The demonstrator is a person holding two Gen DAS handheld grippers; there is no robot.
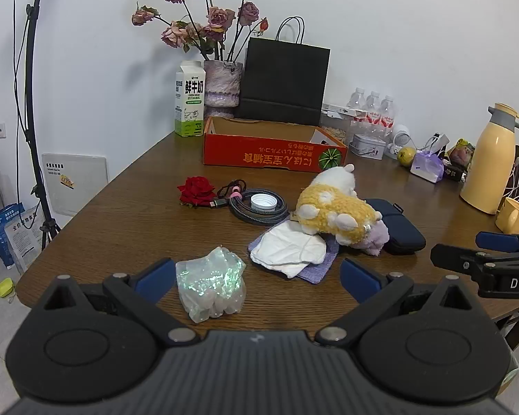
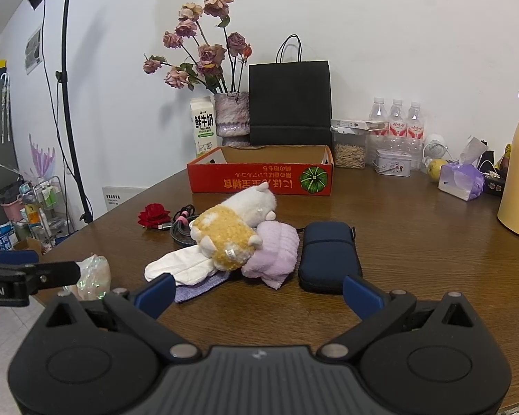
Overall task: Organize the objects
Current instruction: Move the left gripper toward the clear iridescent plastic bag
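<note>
On the wooden table (image 1: 128,214) there is one red cardboard box (image 1: 273,157) with an open top at 12 o'clock, one fluffy yellow-and-white plush toy (image 1: 332,207) in the middle, one soft lilac towel (image 2: 276,252), one white folded cloth (image 1: 287,249), one dark blue zip pouch (image 2: 330,256) at 2 o'clock, one coiled braided cable (image 1: 259,207) with one white cap (image 1: 263,202) inside it, and one red rose (image 1: 196,189) at 10 o'clock. One crinkled shiny plastic bag (image 1: 209,287) lies between the wide-apart pads of the left gripper (image 1: 257,273), not pressed by them. The right gripper (image 2: 259,292) is also spread wide and empty, pointing toward the plush toy.
</note>
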